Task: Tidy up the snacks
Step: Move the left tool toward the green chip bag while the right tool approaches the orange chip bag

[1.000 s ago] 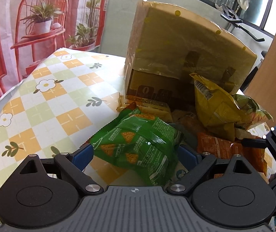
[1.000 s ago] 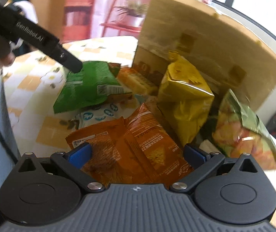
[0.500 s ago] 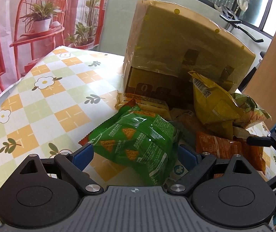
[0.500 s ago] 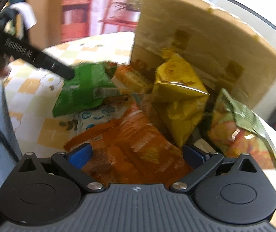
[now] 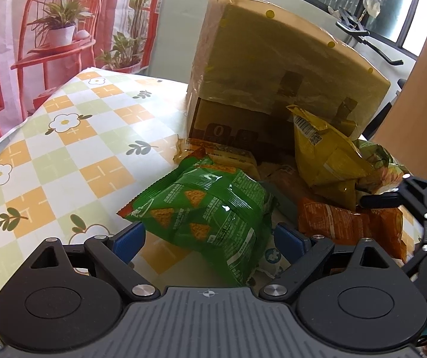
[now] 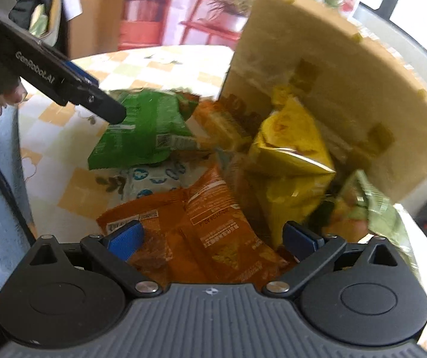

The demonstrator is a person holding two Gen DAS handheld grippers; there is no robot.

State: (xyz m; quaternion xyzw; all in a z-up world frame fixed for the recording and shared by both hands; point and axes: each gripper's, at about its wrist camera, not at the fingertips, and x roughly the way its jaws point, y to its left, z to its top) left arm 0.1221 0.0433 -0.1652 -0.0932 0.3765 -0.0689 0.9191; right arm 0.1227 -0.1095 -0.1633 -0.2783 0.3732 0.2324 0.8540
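Note:
A pile of snack bags lies on the checked tablecloth in front of a cardboard box (image 5: pixel 288 68). My left gripper (image 5: pixel 209 235) is open with its blue pads on either side of a green chip bag (image 5: pixel 207 208). My right gripper (image 6: pixel 210 237) is open over an orange snack bag (image 6: pixel 213 232). A yellow bag (image 5: pixel 327 155) leans on the box, also in the right wrist view (image 6: pixel 288 155). The green bag (image 6: pixel 144 131) and the left gripper's finger (image 6: pixel 94 101) show in the right wrist view. The orange bag (image 5: pixel 339 223) shows in the left wrist view.
A small orange packet (image 5: pixel 228 155) lies by the box base. A green-orange bag (image 6: pixel 368 211) sits at the right of the pile. A white-blue wrapper (image 6: pixel 150 179) lies under the bags. The tablecloth (image 5: pixel 73 137) extends left. The right gripper's fingers (image 5: pixel 416 200) reach in from the right.
Both grippers have moved slightly closer to the pile. The right wrist view has shifted left and the bags look blurred. The jaws stay open.

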